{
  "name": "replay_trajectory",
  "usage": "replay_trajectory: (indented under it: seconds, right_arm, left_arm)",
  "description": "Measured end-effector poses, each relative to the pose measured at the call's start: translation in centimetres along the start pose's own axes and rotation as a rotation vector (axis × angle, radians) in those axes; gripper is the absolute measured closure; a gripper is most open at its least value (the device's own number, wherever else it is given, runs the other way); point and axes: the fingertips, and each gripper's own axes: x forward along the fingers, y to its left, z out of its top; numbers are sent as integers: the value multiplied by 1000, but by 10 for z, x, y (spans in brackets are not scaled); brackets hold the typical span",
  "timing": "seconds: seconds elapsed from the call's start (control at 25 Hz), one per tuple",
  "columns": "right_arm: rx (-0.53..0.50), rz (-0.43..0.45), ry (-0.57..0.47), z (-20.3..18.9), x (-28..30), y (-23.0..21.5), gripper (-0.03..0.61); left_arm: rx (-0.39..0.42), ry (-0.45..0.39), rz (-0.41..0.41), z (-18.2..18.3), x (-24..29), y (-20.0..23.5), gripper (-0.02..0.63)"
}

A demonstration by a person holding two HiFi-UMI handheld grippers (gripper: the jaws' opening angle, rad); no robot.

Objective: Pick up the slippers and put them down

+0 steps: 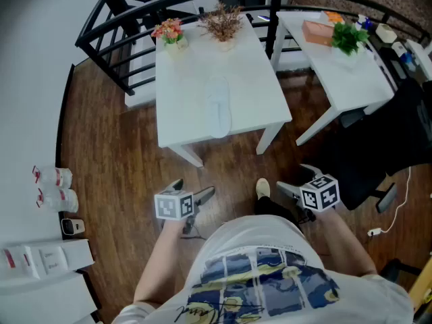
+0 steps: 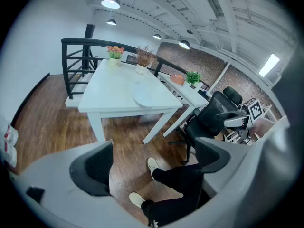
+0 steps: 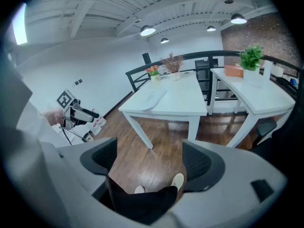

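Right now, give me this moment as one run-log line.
phase: before pickup | left gripper: open, empty | right gripper: open, empty | slippers: on table, untouched

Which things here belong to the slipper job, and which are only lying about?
For the job: slippers, near table, left gripper, right gripper, both with jaws open.

Lying about: flowers, dried plant, green plant, orange box, chair, bottles.

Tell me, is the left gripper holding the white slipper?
No, the left gripper has its jaws apart with only floor and the person's legs between them, while the white slipper lies on the white table.
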Motion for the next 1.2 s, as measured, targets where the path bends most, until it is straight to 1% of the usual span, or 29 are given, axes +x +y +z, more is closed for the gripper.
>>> replay_trajectory:
  seconds: [0.12,0.2,0.24,0.32,0.48,0.52,0.56,0.68,0.88,1.0,1.2]
  right_arm:
    - [-4,6,-5,21,-3,-47,130]
    - [-25,13,7,31,-4,-72,127]
    - [-41,16,15,35,-4,-84,106]
    - [-64,18,19,45,-5,-105,104]
    - [-59,7,-13,71,-11,-156,103]
    - [-52,5,-19,75,-13,-168,74]
    - [-44,5,-23,78,-15,-179,74]
    - [-24,6,-29,88,-20,-208,74]
    - [10,-5,-40,100,-27,-245,74]
    - [37,-7,-35,97,-29,-261,74]
    - [56,-18,-17,92,-35,-276,74]
  left_arm:
    - [28,-12,18,56,39,-17,75]
    - [39,-29,33,96,63,-26,75]
    - [45,-37,37,115,74,-30,75]
    - [60,-44,46,150,93,-36,72]
    - [78,-28,93,205,137,-36,69]
    - [77,-20,109,216,149,-34,66]
    - [71,-8,126,225,162,-30,52]
    - [26,54,173,243,203,-10,47]
    - [-88,171,250,249,261,33,41]
    - [-97,225,299,248,281,50,43]
    - [-73,293,365,240,305,69,32]
